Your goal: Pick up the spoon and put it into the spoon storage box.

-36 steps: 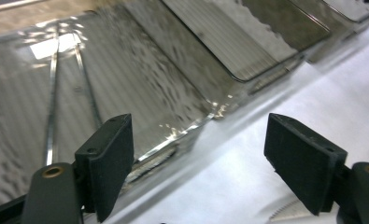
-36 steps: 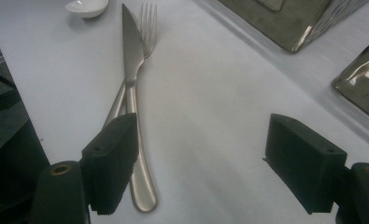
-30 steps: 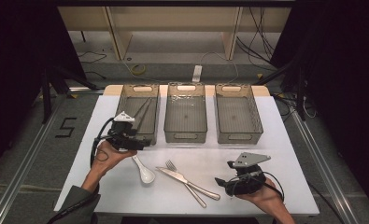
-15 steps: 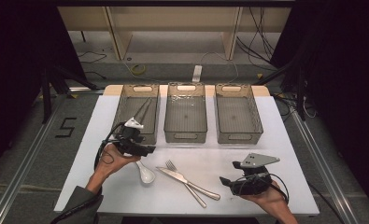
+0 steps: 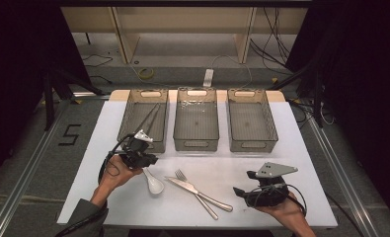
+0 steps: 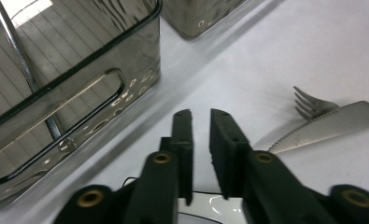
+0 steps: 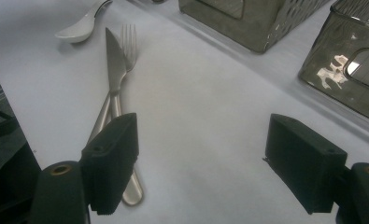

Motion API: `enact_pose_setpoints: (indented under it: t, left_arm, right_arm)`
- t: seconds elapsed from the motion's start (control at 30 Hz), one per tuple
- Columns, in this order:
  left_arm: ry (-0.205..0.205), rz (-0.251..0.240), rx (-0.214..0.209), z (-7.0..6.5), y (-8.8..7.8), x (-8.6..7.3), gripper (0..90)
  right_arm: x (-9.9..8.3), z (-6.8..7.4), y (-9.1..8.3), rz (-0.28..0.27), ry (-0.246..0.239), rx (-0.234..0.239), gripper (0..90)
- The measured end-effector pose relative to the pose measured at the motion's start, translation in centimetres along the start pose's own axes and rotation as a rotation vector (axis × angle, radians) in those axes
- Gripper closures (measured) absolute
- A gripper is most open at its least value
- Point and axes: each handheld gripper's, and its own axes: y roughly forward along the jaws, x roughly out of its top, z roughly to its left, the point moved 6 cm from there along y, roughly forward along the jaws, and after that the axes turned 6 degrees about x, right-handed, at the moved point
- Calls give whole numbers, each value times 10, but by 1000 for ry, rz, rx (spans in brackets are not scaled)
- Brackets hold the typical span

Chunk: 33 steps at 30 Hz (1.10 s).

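On the white table [image 5: 291, 163] a white spoon [image 5: 154, 184] lies beside a crossed steel fork [image 5: 181, 175] and knife [image 5: 210, 199]. My left gripper [image 5: 152, 160] hovers over the spoon's handle end. Its jaws have just been closing and now stand almost together with nothing seen between them [image 6: 201, 122]. The spoon [image 6: 205, 205] shows under their base, with the fork [image 6: 308, 105] and knife [image 6: 334, 122] off to the right. My right gripper [image 5: 242, 191] rests low at the front right, open wide [image 7: 201, 168] and aimed at the knife [image 7: 113, 60], fork [image 7: 130, 36] and spoon [image 7: 77, 29].
Three clear bins stand in a row at the back: left [image 5: 133, 106], middle [image 5: 196, 144], right [image 5: 252, 146]. Metal tongs [image 5: 150, 117] lie in the left bin [image 6: 79, 70]. Dark floor, cables and frame rails surround the table.
My left gripper has drawn back from the left bin's front wall toward the spoon, and its jaws have closed. The right gripper has hardly moved.
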Motion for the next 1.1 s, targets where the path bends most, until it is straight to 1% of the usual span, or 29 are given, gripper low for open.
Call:
enact_pose_setpoints:
  t: [0.07,0.1,0.27,0.4,0.43,0.47,0.5,0.57,0.63,0.77,0.83,0.87,0.93,1.0,1.1]
  left_arm:
    - [10,10,10,0,2,-1,879]
    - [12,16,15,0,3,-1,886]
    - [33,42,10,0,8,-3,889]
    - [37,69,15,2,14,-6,889]
    - [35,73,12,2,14,-7,890]
    - [26,74,6,3,15,-7,890]
    - [23,81,7,5,16,-9,890]
    - [21,104,15,9,17,-13,890]
    - [17,109,18,10,17,-15,890]
    - [18,142,34,13,17,-21,890]
    - [5,146,34,14,16,-23,889]
    - [5,149,39,15,16,-23,889]
    - [2,169,53,17,15,-26,890]
    - [-3,182,55,18,12,-30,889]
    - [-34,204,45,21,6,-41,889]
  right_arm:
    - [0,0,0,3,-4,-1,270]
    - [0,0,0,5,-4,-2,270]
    - [-1,0,0,5,-6,-1,270]
    - [-2,1,0,11,-4,-1,270]
    - [-2,1,0,13,-2,-1,270]
    - [-2,1,1,14,-3,0,270]
    - [-2,1,1,14,-4,1,270]
    - [-2,2,2,19,-6,2,270]
    - [-1,3,3,19,-9,2,270]
    - [-1,5,3,24,-13,3,270]
    - [0,6,3,26,-16,3,270]
    - [0,6,3,26,-17,4,270]
    - [0,6,3,27,-16,3,270]
    - [-1,6,3,29,-14,2,270]
    - [-1,5,3,26,-15,1,270]
